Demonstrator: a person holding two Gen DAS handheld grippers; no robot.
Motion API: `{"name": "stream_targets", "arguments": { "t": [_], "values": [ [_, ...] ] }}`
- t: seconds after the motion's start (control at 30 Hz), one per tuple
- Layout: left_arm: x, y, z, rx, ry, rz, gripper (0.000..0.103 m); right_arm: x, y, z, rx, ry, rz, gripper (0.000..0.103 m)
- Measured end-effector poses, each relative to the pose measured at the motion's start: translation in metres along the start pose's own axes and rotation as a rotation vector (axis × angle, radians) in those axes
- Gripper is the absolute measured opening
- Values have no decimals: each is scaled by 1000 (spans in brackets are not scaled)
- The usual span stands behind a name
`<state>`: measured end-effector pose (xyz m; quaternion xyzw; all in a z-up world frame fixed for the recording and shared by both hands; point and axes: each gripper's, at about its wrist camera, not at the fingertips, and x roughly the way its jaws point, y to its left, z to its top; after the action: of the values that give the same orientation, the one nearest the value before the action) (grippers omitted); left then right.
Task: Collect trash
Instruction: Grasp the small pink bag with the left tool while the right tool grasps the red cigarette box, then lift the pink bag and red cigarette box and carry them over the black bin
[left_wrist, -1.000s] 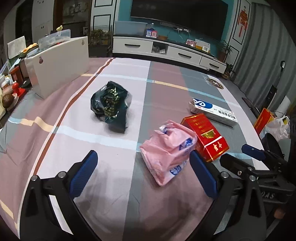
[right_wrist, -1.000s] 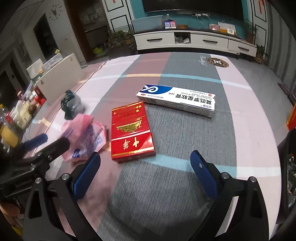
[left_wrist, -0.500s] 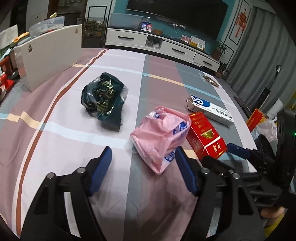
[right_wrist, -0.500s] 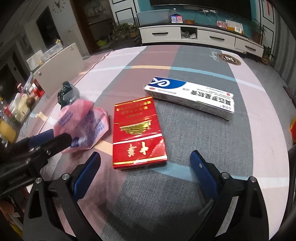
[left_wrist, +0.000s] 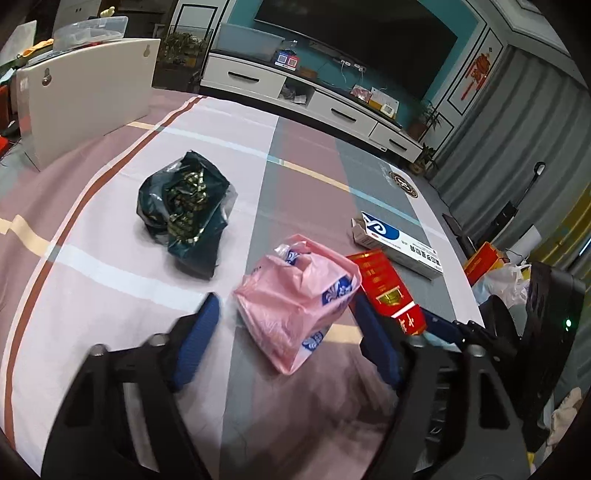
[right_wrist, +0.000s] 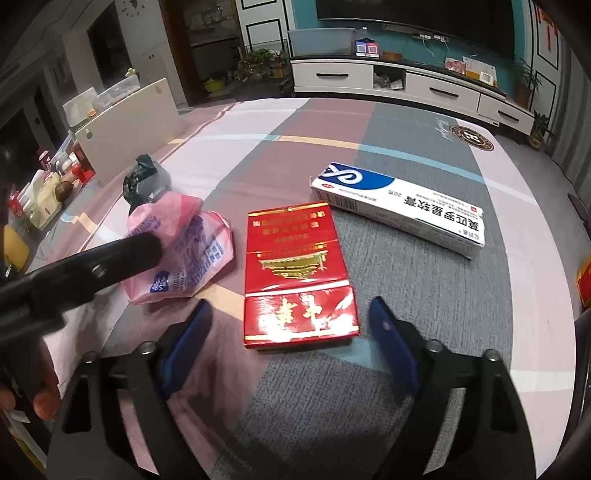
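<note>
A crumpled pink plastic bag (left_wrist: 299, 295) lies on the striped cloth, its near end between the fingers of my open left gripper (left_wrist: 286, 328). It also shows in the right wrist view (right_wrist: 184, 247). A red cigarette pack (right_wrist: 295, 273) lies flat just ahead of my open right gripper (right_wrist: 290, 325), whose fingers flank its near end. The pack also shows in the left wrist view (left_wrist: 388, 288). A white and blue medicine box (right_wrist: 399, 210) lies beyond the pack. A dark green crumpled bag (left_wrist: 184, 206) lies further left.
A white board (left_wrist: 85, 92) stands at the far left of the table. A white TV cabinet (right_wrist: 406, 88) runs along the back wall. Bottles and clutter (right_wrist: 44, 188) sit off the left edge. A red box and white bag (left_wrist: 495, 269) lie beyond the right edge.
Both grippers have moved forward and down. The left now straddles the near end of the pink bag; the right now flanks the near end of the red pack. Both jaws have narrowed.
</note>
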<state>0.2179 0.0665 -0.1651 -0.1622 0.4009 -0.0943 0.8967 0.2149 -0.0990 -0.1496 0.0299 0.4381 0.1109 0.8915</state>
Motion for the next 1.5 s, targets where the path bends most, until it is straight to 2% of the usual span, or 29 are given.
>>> {"name": "stream_targets", "arguments": {
  "t": [0.07, 0.2, 0.33, 0.77, 1.13, 1.5],
  "values": [
    [1, -1, 0, 3, -5, 11, 61, 2, 2, 0, -11, 4, -6, 58],
    [-2, -4, -1, 18, -14, 23, 49, 1, 1, 0, -10, -8, -24, 57],
    [-8, -8, -3, 42, -21, 31, 43, -5, -6, -1, 21, -21, -36, 56],
    [-34, -41, -18, 152, -75, 29, 42, -71, -24, -11, 70, -145, -73, 56],
    [-44, -80, -29, 199, -93, -17, 43, -111, -59, -36, 121, -159, -174, 56],
    [-36, -140, -57, 289, -33, -58, 44, -160, -114, -67, 205, -202, -266, 56]
  ]
}}
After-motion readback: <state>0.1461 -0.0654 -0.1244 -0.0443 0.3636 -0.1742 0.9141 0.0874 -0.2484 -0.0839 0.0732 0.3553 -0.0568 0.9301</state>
